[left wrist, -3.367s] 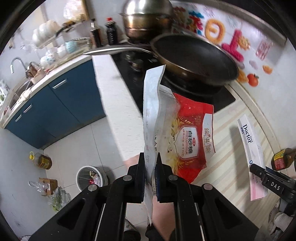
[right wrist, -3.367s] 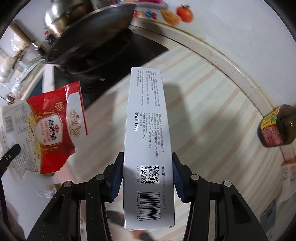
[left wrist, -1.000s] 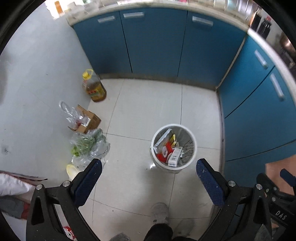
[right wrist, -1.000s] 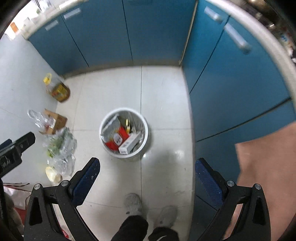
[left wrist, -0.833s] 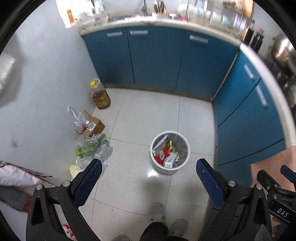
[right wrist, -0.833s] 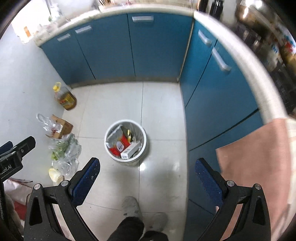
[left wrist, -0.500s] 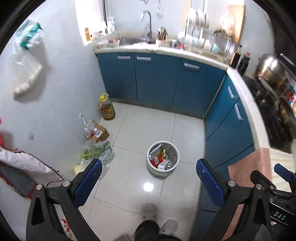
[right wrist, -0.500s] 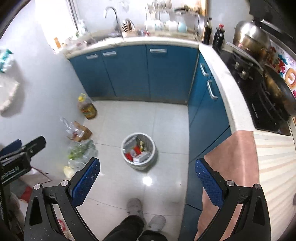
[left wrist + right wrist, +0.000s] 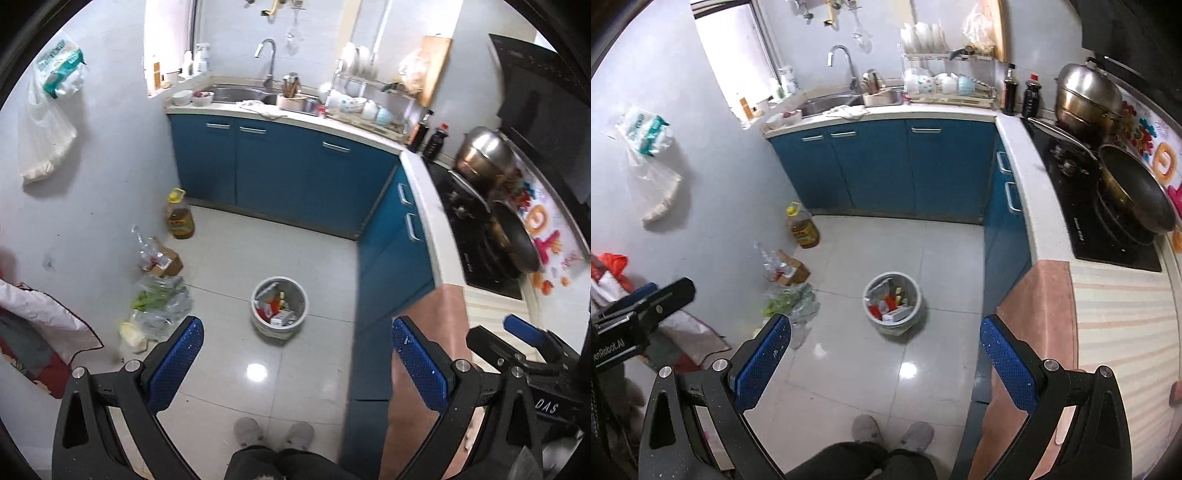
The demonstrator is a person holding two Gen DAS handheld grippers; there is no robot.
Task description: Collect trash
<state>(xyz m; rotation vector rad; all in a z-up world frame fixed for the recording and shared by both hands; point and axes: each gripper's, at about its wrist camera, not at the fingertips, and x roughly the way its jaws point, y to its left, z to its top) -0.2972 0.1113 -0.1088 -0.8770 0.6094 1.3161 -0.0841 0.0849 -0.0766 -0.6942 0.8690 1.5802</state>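
Hanging spread wide and empty, the left gripper (image 9: 295, 354) and right gripper (image 9: 884, 350) framed the trash bin (image 9: 279, 307) well beyond their fingertips. Wrappers inside looked light, crinkly, probably slippery; I'd pinch edges.

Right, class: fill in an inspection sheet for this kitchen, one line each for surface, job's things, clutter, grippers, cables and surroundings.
Surface: pale tiled floor, glossy, with light glare.
Job's things: white bin standing on the floor, holding a red packet and a white box among other trash.
Clutter: oil bottle, cardboard box and bag of greens along the wall.
Grippers: left gripper and right gripper both open, empty.
Cables: nothing seen.
Surroundings: blue cabinets, sink, frying pan on the stove, person's shoes below.
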